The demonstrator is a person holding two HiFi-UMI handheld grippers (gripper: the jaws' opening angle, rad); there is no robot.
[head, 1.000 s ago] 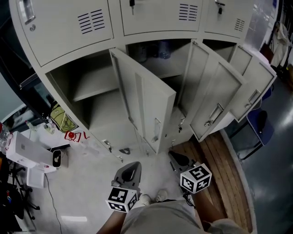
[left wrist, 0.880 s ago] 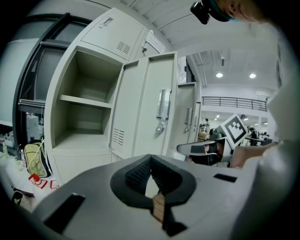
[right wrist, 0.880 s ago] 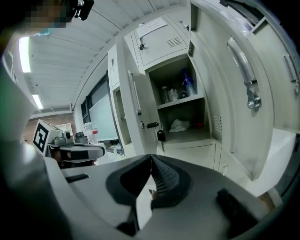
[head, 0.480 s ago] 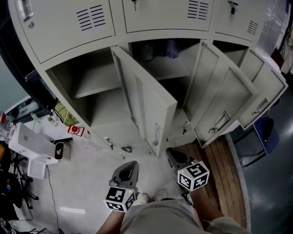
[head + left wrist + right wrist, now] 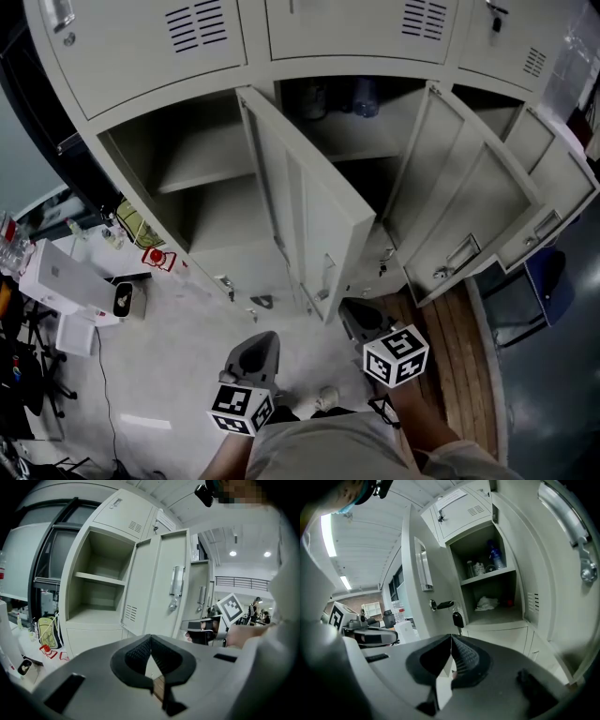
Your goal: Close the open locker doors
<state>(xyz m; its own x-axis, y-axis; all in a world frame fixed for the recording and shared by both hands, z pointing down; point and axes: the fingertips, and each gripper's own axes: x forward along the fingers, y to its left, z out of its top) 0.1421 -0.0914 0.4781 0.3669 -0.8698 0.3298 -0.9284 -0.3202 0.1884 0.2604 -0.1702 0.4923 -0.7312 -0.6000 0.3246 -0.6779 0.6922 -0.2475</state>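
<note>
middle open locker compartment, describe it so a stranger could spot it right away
On the bank of pale grey lockers, follow the lower row, where three doors hang open. The middle compartment lies right of the leftmost open door. Unlike the bare left compartment, it holds bottles on its upper shelf and a crumpled white cloth below.

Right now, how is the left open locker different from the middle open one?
The left locker has a bare shelf, but the middle locker has bottles on its shelf. The left locker's bottom part is empty too, while the middle locker has a white cloth lying there. Both are pale grey, both have one shelf, and both stand open.
</note>
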